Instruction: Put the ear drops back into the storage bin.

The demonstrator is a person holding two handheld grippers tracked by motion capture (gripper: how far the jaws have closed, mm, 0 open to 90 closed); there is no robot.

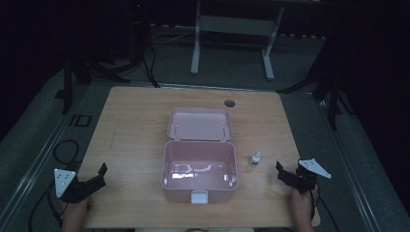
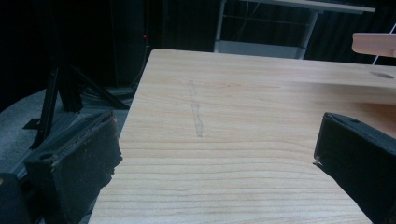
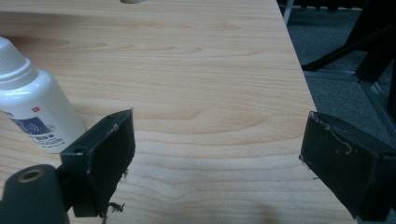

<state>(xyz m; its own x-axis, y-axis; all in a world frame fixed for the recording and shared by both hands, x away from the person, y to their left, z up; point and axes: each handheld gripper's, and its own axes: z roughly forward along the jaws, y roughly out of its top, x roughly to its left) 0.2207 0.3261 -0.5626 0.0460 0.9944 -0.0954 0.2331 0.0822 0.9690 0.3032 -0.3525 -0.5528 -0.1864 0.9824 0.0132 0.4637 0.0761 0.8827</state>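
I held my right gripper (image 1: 285,175) low over the table (image 1: 135,135), its jaws spread wide and holding nothing. The small white bottle (image 1: 255,158) stood upright just to the right of the open pink box (image 1: 199,174), between the box and that gripper. In the right gripper view the bottle (image 3: 32,112) sat just beyond my left jaw and off to that side, not between the jaws, its capped neck pointing up. So its long axis ran vertical, and I judged I would have to swing the gripper toward the box before closing on it. My left gripper (image 1: 94,181) rested well away on the far side of the box, jaws also apart and empty, so the right hand (image 1: 302,208) was plainly the nearer one. The box's lid lay flat behind it.
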